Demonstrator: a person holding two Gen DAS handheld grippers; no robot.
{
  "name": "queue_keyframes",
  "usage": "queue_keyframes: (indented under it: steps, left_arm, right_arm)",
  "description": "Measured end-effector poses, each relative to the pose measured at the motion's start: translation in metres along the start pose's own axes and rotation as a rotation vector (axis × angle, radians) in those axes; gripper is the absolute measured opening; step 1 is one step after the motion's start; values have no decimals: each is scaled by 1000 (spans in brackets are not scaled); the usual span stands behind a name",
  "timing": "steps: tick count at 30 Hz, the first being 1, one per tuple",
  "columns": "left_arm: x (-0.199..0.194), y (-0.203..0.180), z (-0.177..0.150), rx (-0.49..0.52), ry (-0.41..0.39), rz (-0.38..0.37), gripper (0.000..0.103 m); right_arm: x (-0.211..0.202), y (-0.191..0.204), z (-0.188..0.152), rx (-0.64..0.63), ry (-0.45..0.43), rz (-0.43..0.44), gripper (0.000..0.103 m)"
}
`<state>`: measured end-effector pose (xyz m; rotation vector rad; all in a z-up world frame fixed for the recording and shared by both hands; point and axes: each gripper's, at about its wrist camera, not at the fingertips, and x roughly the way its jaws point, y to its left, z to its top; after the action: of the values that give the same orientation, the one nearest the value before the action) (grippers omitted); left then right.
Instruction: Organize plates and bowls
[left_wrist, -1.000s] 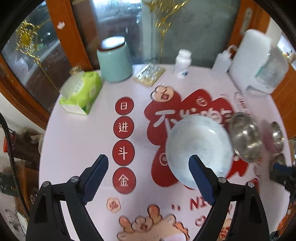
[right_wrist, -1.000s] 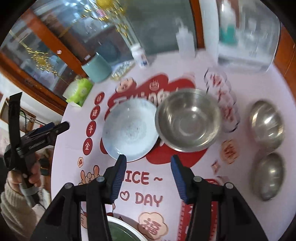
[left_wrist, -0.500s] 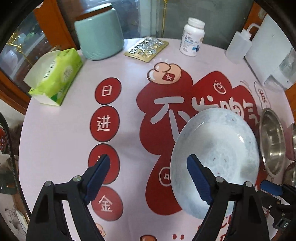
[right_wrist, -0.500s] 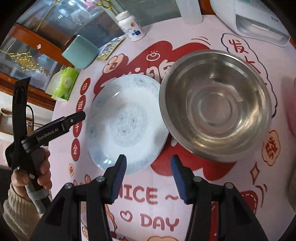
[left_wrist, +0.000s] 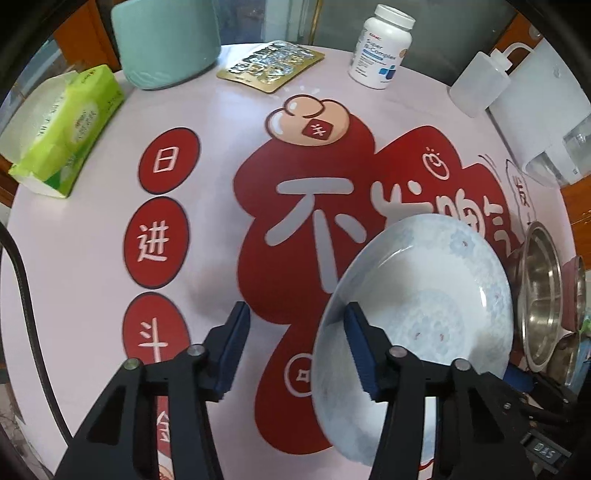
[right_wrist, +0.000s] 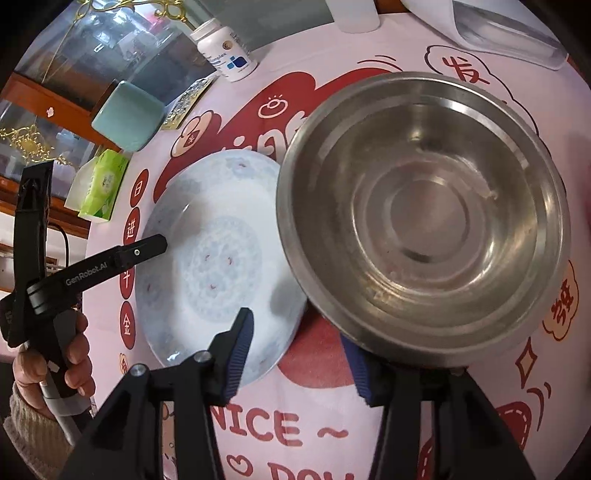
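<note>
A pale blue patterned plate (left_wrist: 424, 295) lies on the pink and red tablecloth; it also shows in the right wrist view (right_wrist: 218, 258). My left gripper (left_wrist: 295, 343) is open, its jaws astride the plate's left rim, one finger over the plate and one outside it. A large steel bowl (right_wrist: 424, 214) sits right of the plate and shows at the edge of the left wrist view (left_wrist: 539, 295). My right gripper (right_wrist: 299, 354) is open at the gap between plate and bowl, its right finger under the bowl's near rim. The left gripper's body (right_wrist: 96, 269) shows there too.
At the table's far side stand a teal canister (left_wrist: 166, 40), a green tissue pack (left_wrist: 62, 129), a foil blister pack (left_wrist: 269, 66), a white pill bottle (left_wrist: 380, 48), a squeeze bottle (left_wrist: 480, 85) and a white appliance (left_wrist: 543, 110). Smaller bowls (left_wrist: 576, 295) lie beyond the steel bowl.
Both grippers have moved forward and down towards the table. The left one now straddles the plate's left rim and its jaws have narrowed. The right one has reached the steel bowl's near rim.
</note>
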<state>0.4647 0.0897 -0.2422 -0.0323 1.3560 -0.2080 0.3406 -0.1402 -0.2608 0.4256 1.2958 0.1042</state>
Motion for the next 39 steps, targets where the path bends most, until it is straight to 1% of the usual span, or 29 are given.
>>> queue_keyframes:
  steps: [1, 2, 4, 5, 8, 10, 13, 18, 23, 25, 29, 32, 34, 37, 39]
  left_arm:
    - [1, -1, 0, 0, 3, -10, 42]
    - [1, -2, 2, 3, 6, -24, 39]
    - [3, -5, 4, 12, 9, -56, 24]
    - [3, -7, 3, 14, 7, -72, 18]
    - [1, -13, 3, 34, -9, -46, 17]
    - [0, -15, 0, 38, -12, -43, 16]
    - [-2, -11, -7, 11, 15, -76, 13]
    - [-5, -12, -31, 35, 40, -90, 13]
    - [-12, -9, -70, 44, 76, -157, 13]
    - [-14, -6, -87, 60, 86, -202, 13]
    - [-19, 0, -114, 78, 87, -262, 13]
    - [-22, 5, -128, 61, 90, -297, 13]
    - [-23, 7, -132, 56, 90, -311, 13]
    - [-33, 10, -142, 44, 75, -344, 13]
    - [-40, 13, -147, 38, 69, -350, 13]
  right_arm:
    - [1, 0, 0, -3, 0, -1, 35]
    - [2, 1, 0, -8, -5, -6, 31]
    - [2, 2, 1, -12, -14, -7, 22]
    - [3, 2, 1, -17, -9, 19, 12]
    - [2, 5, 0, -35, -19, 3, 11]
    - [2, 5, -1, -38, -19, 2, 11]
    - [0, 3, -4, -39, -11, 4, 11]
    - [-4, 0, -17, -56, 20, 5, 11]
    - [-9, -6, -38, -71, 59, 21, 11]
    - [-12, -10, -46, -68, 68, 33, 11]
    - [-15, -15, -60, -62, 94, 71, 11]
    - [-16, -13, -68, -77, 106, 75, 11]
    - [-18, -13, -75, -83, 116, 82, 11]
    - [-23, -13, -83, -91, 123, 95, 11]
    - [-29, -11, -89, -97, 123, 107, 11]
